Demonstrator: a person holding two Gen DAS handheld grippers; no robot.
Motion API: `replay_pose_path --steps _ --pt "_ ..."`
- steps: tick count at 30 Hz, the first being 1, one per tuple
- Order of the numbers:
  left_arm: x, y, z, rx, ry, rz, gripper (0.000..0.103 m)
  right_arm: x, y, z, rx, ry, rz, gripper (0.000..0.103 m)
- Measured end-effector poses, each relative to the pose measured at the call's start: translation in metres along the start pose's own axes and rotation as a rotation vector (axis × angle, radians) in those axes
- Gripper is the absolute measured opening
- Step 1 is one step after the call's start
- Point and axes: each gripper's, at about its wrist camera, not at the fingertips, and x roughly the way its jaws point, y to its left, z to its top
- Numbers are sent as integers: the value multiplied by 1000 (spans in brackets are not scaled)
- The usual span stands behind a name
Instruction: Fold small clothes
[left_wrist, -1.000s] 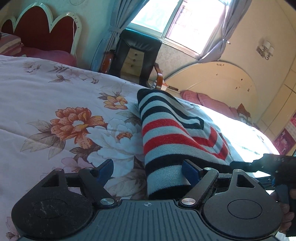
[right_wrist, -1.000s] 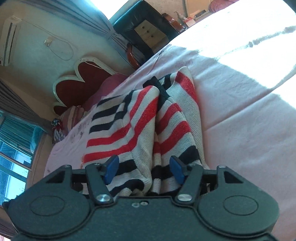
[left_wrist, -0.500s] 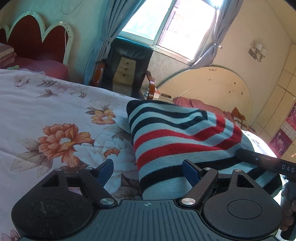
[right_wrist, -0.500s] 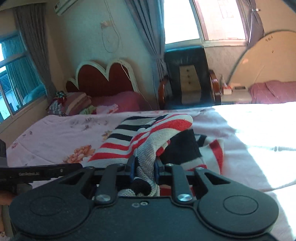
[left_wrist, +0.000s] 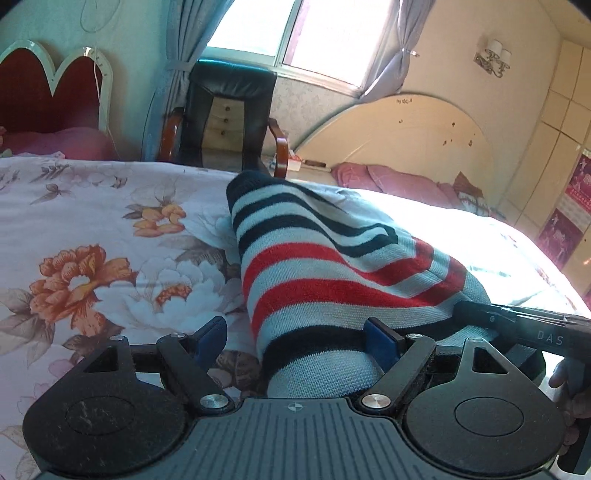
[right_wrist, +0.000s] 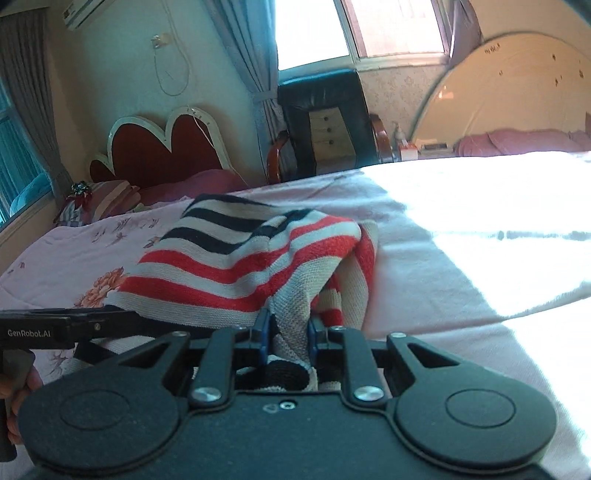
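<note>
Folding a striped knit sweater (left_wrist: 332, 280) on a flower-print bed (left_wrist: 92, 236), mid-fold and far from finished. Seen from the right wrist view: right tongs (right_wrist: 287, 334) nearly closed, pinching a bunched edge of the sweater (right_wrist: 236, 266) between blue pads (right_wrist: 263, 332), the pinched layer raised over the layer beneath and draped toward 10 o'clock. Seen from the left wrist view: left tongs (left_wrist: 295, 338) spread wide, gripping nothing; the pad at 3 o'clock (left_wrist: 380, 339) against or just beside the knit, the pad at 9 o'clock (left_wrist: 210, 336) clear of it over bare bedspread, contact too close to call. Sweater lying mid-bed, its dark-striped end pointing to 12 o'clock toward a black chair (left_wrist: 229, 110) under the window, its near end running under the left tongs. Right tongs also visible at 3 o'clock in the left view (left_wrist: 517, 325), low against the fabric. Best practice for the step, judged from here: carry the pinched edge across low and level, lay it square on the far edge so stripes line up, hold the free side down with the open tongs to stop the whole piece sliding. Likely risk: thick knit bunching at the crease or slipping from the pinch.
</note>
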Motion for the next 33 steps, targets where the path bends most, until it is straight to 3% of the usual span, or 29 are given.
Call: replay_pose_path --steps 3,5,8,10,13,17,21,23,26,27,29,33 --pt "11 -3 2 12 40 -4 81 -2 -7 4 -8 -31 -17 19" --pt "20 -7 -1 28 71 1 81 7 -18 0 28 -4 -33 19" --pt "22 -7 2 24 84 -3 81 11 -31 -6 121 34 11 22" --pt "15 -9 8 50 58 0 81 9 -36 3 149 67 40 27" --pt "14 -7 25 54 12 -25 81 4 -52 19 201 5 45 32" --pt "31 -7 41 78 34 -14 81 28 -80 43 318 -7 55 24" --pt "56 -1 36 117 133 1 81 55 -76 48 233 54 30 5" --pt "58 7 30 80 129 -28 82 70 -71 39 154 149 -36 2" --pt "47 10 30 46 113 -31 81 65 -68 29 117 180 -91 1" --pt "38 9 29 47 93 -45 81 57 -70 29 143 176 -76 5" --pt "19 11 23 18 69 -100 81 25 -73 26 203 91 -30 28" --pt "-11 17 1 -54 45 -142 81 -24 -75 7 325 65 76 30"
